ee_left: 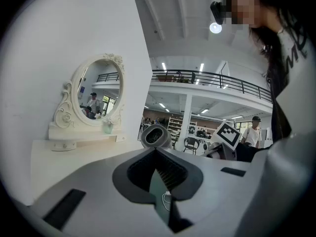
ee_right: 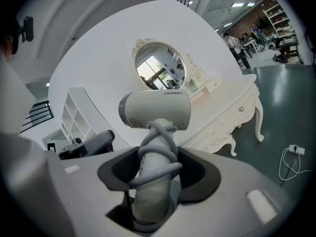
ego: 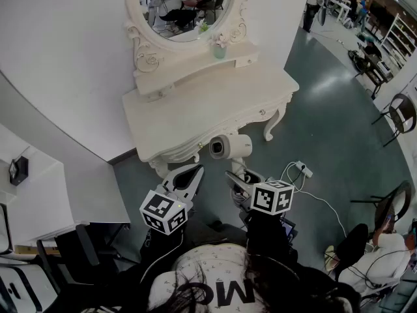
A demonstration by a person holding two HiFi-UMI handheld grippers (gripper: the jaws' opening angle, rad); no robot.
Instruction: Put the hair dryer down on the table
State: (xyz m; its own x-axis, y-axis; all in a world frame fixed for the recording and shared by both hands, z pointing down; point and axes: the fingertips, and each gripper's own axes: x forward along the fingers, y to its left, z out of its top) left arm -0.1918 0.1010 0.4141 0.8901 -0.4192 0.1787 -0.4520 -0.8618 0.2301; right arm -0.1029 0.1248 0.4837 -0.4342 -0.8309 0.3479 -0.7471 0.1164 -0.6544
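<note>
Left gripper points forward, jaws together, empty; right gripper clamps the hair dryer handle.

Bright, even overhead light; strong fisheye distortion, dark corners.

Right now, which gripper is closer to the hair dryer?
Right. The right gripper is clamped on the handle of the hair dryer; the left gripper holds nothing, apart on its left.

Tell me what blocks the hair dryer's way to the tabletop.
Nothing visible. The hair dryer, in the right tongs, hangs at the table edge; the top ahead is bare, with only a vase and mirror at the back.
</note>
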